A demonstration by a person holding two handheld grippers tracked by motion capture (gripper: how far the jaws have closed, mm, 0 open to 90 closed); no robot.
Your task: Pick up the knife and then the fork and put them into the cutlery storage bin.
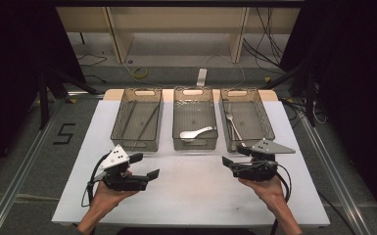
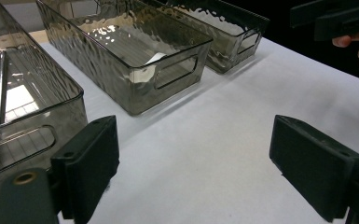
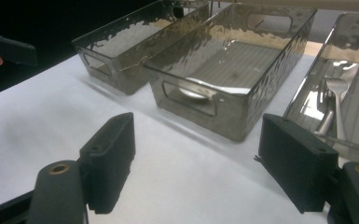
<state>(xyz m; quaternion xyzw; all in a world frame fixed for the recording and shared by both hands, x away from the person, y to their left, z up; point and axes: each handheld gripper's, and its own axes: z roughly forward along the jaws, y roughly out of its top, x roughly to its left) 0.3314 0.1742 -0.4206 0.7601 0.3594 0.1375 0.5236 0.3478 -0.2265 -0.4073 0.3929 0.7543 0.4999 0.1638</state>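
Three bins sort the cutlery at frame centre: chopsticks [image 1: 147,120] left, spoon [image 1: 194,132] middle, fork [image 1: 232,123] right. Below them, left gripper [image 1: 144,166] and right gripper [image 1: 231,157] hover over the table [image 1: 191,196], fingers [image 3: 109,161] spread wide and empty.

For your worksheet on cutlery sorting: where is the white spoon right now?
In the high view, the white spoon lies in the middle bin, near its front wall, between the left bin and right bin.

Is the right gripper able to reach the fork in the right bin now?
Probably yes. The right gripper is open and empty just before the right bin, which has no lid; the fork lies uncovered inside.
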